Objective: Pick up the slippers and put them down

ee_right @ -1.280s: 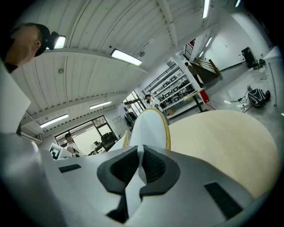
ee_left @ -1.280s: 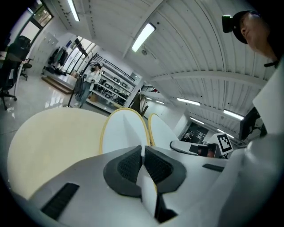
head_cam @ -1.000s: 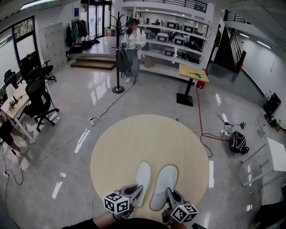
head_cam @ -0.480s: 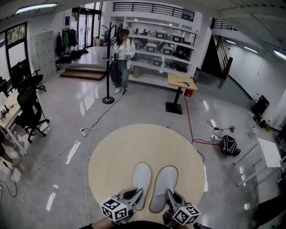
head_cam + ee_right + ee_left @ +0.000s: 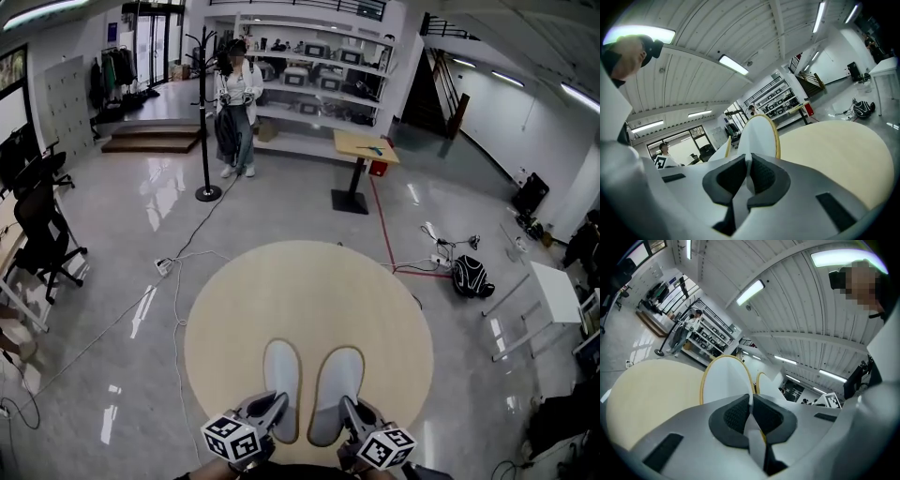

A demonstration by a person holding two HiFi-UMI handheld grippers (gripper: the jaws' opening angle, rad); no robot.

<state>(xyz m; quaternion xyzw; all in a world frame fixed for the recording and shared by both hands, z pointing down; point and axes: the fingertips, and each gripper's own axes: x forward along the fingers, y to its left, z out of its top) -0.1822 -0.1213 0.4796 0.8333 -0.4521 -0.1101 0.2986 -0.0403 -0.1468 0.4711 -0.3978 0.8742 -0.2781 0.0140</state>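
Two white slippers with thin yellow rims lie side by side over the near part of the round wooden table [image 5: 309, 281], toes pointing away. My left gripper [image 5: 272, 409] is shut on the heel of the left slipper [image 5: 281, 384]. My right gripper [image 5: 348, 412] is shut on the heel of the right slipper [image 5: 336, 389]. In the left gripper view the held slipper [image 5: 723, 380] sticks out from the shut jaws, with the other slipper [image 5: 762, 382] beside it. The right gripper view shows its slipper [image 5: 761, 133] the same way. Whether the soles touch the table I cannot tell.
The table stands on a glossy grey floor crossed by cables [image 5: 178, 281]. A person [image 5: 234, 103] stands far off by a coat stand [image 5: 203, 122] and shelves. A small desk [image 5: 361, 155], a black bag [image 5: 467, 277], office chairs [image 5: 37, 234] and a white table [image 5: 553, 295] ring the space.
Both grippers stay shut on the slippers and have drifted a little to the left over the table. The head view has swung, so the room behind sits differently.
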